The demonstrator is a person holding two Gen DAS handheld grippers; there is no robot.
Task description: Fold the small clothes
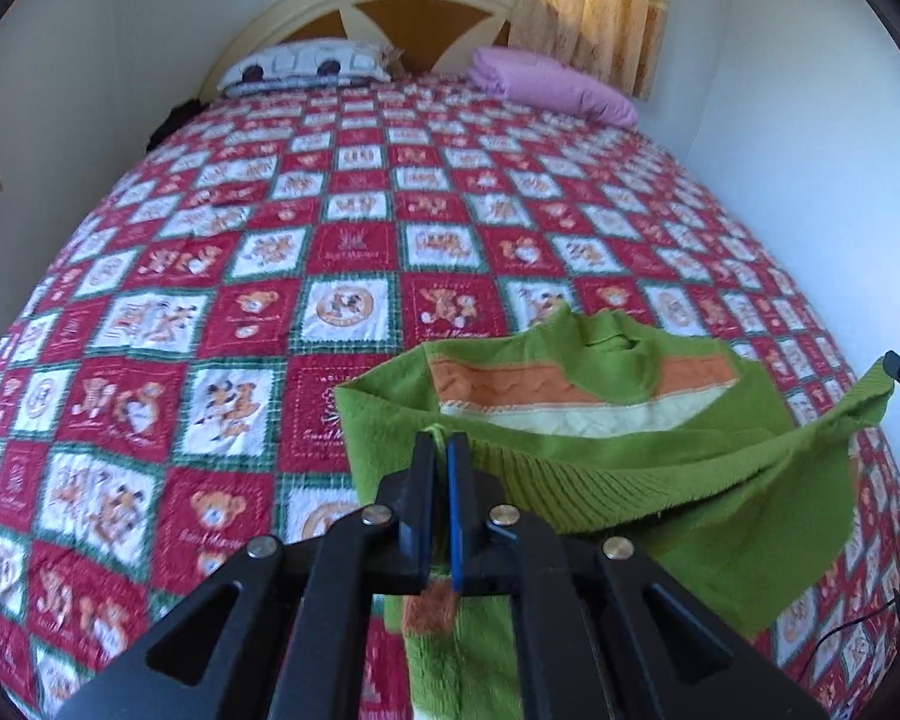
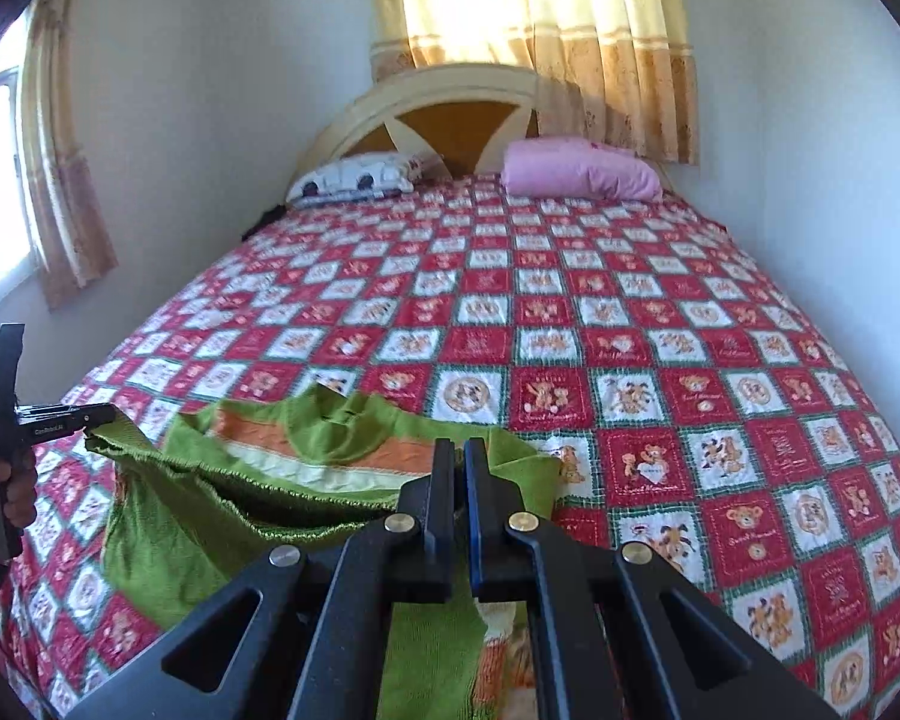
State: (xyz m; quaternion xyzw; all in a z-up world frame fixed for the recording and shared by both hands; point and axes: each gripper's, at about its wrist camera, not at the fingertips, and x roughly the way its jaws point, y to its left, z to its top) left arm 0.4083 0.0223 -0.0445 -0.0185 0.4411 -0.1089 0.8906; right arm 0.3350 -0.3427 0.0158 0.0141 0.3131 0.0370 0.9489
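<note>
The small green knitted sweater with orange and cream stripes (image 1: 570, 414) runs off the bottom edge of both wrist views, so its lower part is unseen. In the left wrist view the right tool (image 1: 897, 373) is cut by the frame edge; only its tip shows. The printed writing on the red-and-white patchwork quilt (image 2: 630, 324) is too blurred to read. The dark object beside the patterned white pillow (image 2: 354, 177) cannot be identified.

Small green sweater (image 1: 660, 480) (orange, cream stripes), held up, sagging btwn corners, over bedspread (image 1: 390, 210)
</note>
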